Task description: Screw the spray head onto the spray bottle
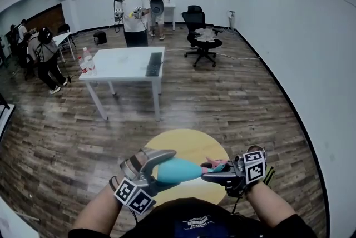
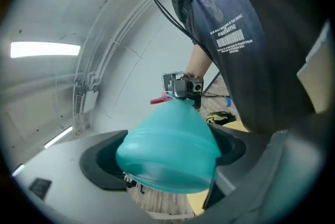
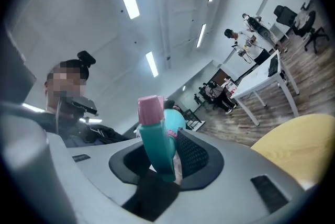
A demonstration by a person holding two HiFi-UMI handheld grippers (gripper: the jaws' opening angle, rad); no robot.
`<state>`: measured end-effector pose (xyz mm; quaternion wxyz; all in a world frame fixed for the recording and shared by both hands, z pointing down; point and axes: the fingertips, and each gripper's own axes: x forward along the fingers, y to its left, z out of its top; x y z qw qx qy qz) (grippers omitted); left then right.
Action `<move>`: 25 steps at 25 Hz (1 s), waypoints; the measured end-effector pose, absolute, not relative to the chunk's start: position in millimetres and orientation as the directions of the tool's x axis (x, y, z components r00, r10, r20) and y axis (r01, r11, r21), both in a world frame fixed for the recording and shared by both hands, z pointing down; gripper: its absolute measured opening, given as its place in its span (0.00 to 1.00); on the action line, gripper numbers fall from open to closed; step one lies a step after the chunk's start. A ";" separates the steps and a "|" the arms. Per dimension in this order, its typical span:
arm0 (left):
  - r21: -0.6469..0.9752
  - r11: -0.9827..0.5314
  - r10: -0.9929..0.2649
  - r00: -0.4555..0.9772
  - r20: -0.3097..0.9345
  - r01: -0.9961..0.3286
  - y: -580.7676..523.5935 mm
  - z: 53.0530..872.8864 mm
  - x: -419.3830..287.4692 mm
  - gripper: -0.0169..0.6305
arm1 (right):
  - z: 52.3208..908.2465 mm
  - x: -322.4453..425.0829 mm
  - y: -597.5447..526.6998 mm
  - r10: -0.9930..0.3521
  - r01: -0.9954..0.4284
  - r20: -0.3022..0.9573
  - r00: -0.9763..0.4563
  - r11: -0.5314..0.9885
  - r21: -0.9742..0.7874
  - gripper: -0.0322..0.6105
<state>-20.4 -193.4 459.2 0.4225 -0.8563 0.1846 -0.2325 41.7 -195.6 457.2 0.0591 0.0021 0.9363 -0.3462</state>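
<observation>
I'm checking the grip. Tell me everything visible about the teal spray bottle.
The spray bottle is teal, smooth and plastic-looking, with a rounded wide body tapering to a narrow end. It lies roughly level in mid-air above the yellow round table. The left tool clamps its wide body between its jaws. Its narrow end reaches the spray head, teal with a pink tip, held in the right tool. Whether the threads have caught cannot be seen.

The person's own torso [image 1: 194,223] bounds the near side, and the round yellow table [image 1: 192,142] lies just ahead, below. Beyond it, wooden floor [image 1: 245,103] stretches open to the white wall [image 1: 322,64] on the right. The white table [image 1: 125,62] and office chair [image 1: 201,36] stand well apart.
</observation>
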 end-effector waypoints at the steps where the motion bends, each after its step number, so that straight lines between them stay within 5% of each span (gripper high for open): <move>1: -0.786 -0.601 -0.508 0.828 0.238 -0.143 -195.0 458.0 -21.6 0.78 | 455.2 42.1 -198.2 -0.049 0.061 -0.145 -0.988 0.742 -0.668 0.29; 7: -0.248 -0.925 -0.337 0.924 0.181 -0.288 -212.7 469.9 -27.6 0.79 | 445.5 36.0 -215.1 -0.184 -0.106 -0.093 -0.979 0.838 -0.535 0.33; 11: -0.122 -0.953 -0.297 0.936 0.187 -0.278 -209.5 480.9 -20.3 0.79 | 449.9 40.8 -209.2 -0.161 -0.140 -0.005 -0.987 0.873 -0.467 0.42; 18: -0.250 -0.932 -0.317 0.924 0.216 -0.262 -203.4 475.1 -23.9 0.79 | 455.3 31.3 -203.8 -0.133 -0.133 0.036 -0.991 0.862 -0.489 0.37; 20: -0.347 -0.899 -0.362 0.900 0.244 -0.268 -202.1 468.5 -22.7 0.79 | 451.9 34.7 -204.8 -0.132 -0.113 0.001 -0.991 0.849 -0.516 0.29; 25: -0.700 -0.688 -0.494 0.831 0.256 -0.193 -189.6 461.8 -21.8 0.78 | 456.4 41.2 -194.7 -0.077 -0.026 -0.063 -0.995 0.809 -0.588 0.29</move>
